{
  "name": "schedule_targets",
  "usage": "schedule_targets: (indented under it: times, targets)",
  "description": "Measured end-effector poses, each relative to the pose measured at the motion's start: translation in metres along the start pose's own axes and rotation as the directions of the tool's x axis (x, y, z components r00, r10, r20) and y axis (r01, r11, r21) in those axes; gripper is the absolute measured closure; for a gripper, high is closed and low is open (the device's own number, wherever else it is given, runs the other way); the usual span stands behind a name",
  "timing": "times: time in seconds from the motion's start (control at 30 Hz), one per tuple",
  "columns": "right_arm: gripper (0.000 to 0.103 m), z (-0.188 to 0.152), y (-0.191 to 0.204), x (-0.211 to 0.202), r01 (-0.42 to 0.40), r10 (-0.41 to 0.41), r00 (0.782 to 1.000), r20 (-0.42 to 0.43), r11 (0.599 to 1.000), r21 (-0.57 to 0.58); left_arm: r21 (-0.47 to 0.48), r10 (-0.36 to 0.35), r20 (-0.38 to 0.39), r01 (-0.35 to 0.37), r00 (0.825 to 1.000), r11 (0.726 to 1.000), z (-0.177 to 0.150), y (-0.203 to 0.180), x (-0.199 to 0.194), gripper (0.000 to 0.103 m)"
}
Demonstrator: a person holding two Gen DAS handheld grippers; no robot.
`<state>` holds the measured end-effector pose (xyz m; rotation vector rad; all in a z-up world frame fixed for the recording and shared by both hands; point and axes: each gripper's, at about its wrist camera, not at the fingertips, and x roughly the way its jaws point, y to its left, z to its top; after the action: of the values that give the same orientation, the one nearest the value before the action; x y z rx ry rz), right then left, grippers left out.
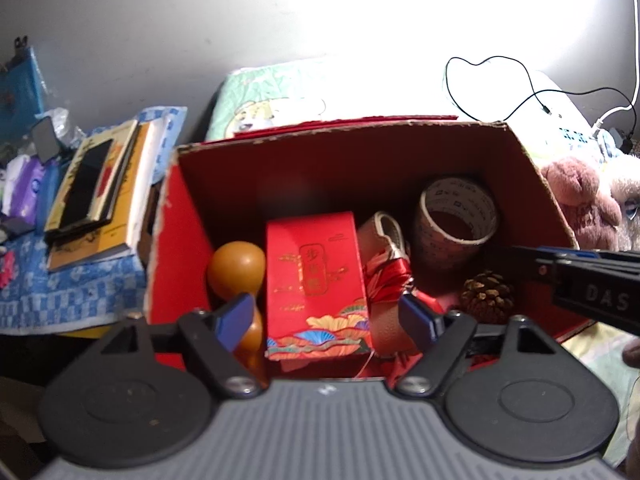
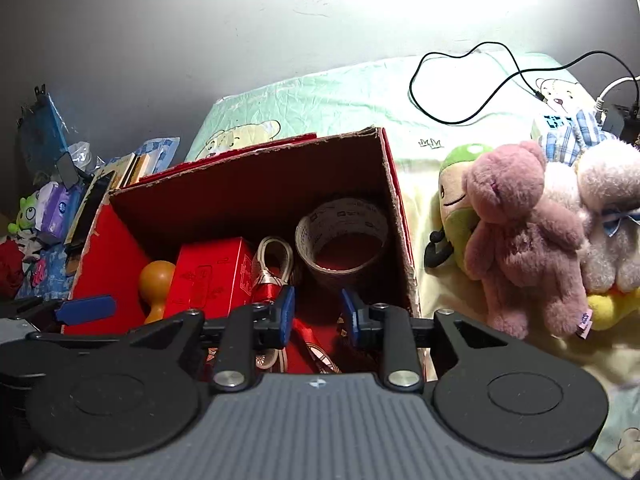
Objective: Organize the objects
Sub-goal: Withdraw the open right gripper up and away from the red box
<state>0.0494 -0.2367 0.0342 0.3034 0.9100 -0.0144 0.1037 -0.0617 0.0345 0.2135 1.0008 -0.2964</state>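
- Left wrist view is showing the left gripper (image 1: 328, 316) hanging with jaws wide apart over the open red cardboard box (image 1: 192, 216), a brown pinecone (image 1: 488, 296) lying right of them.
- Right wrist view is hiding that pinecone; the right gripper (image 2: 318, 314), jaws narrowly apart and empty, is facing a printed tape roll (image 2: 342, 236).
- A pink plush bear (image 2: 528, 236) is lying right of the box on pale green bedding (image 2: 340, 96).

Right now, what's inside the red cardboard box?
Red cardboard box holds a gourd, red gift box, tape roll, pinecone and red ribbon. The floor beneath them is hidden.
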Motion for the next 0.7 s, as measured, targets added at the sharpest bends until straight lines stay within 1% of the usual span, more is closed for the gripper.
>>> schedule_targets:
  times: [0.07, 0.13, 0.17, 0.2, 0.27, 0.43, 0.5, 0.57, 0.7]
  targets:
    - [0.074, -0.005, 0.002, -0.010, 0.002, -0.002, 1.000, 0.019, 1.000, -0.012, -0.008, 0.019, 0.015, -0.019, 1.000, 1.000, -0.005, 0.000, -0.010, 0.023]
    - [0.073, -0.009, 0.002, -0.020, -0.001, 0.002, 0.999, 0.034, 1.000, -0.021, -0.028, 0.014, 0.029, -0.014, 0.999, 1.000, -0.010, 0.001, -0.021, 0.023]
    - [0.072, -0.012, 0.002, -0.024, -0.008, 0.009, 0.999, 0.039, 1.000, -0.025, -0.045, 0.010, 0.033, -0.008, 0.999, 0.999, -0.013, 0.002, -0.025, 0.019]
    - [0.072, -0.014, 0.002, -0.027, -0.018, 0.019, 0.999, 0.040, 0.999, -0.028, -0.066, 0.007, 0.033, -0.005, 0.999, 0.998, -0.016, 0.003, -0.029, 0.012]
    - [0.072, -0.020, 0.003, -0.033, -0.029, 0.030, 0.999, 0.043, 0.999, -0.032, -0.101, 0.004, 0.042, 0.000, 0.999, 0.995, -0.022, 0.005, -0.035, 0.007]
    - [0.070, -0.031, 0.004, -0.046, -0.026, 0.029, 0.998, 0.053, 0.998, -0.060, -0.121, 0.033, 0.023, -0.030, 0.999, 0.992, -0.038, 0.001, -0.046, 0.007]
    - [0.067, -0.036, 0.003, -0.050, -0.023, 0.026, 0.998, 0.052, 0.997, -0.067, -0.130, 0.045, 0.016, -0.042, 0.999, 0.991, -0.044, -0.001, -0.049, 0.003]
    - [0.066, -0.040, 0.002, -0.053, -0.020, 0.023, 0.999, 0.050, 0.997, -0.071, -0.130, 0.068, 0.002, -0.068, 0.998, 0.989, -0.050, -0.004, -0.050, 0.003]
    - [0.065, -0.048, -0.002, -0.056, -0.021, 0.023, 0.999, 0.035, 0.998, -0.065, -0.140, 0.072, -0.022, -0.075, 0.997, 0.987, -0.061, -0.008, -0.050, 0.006]
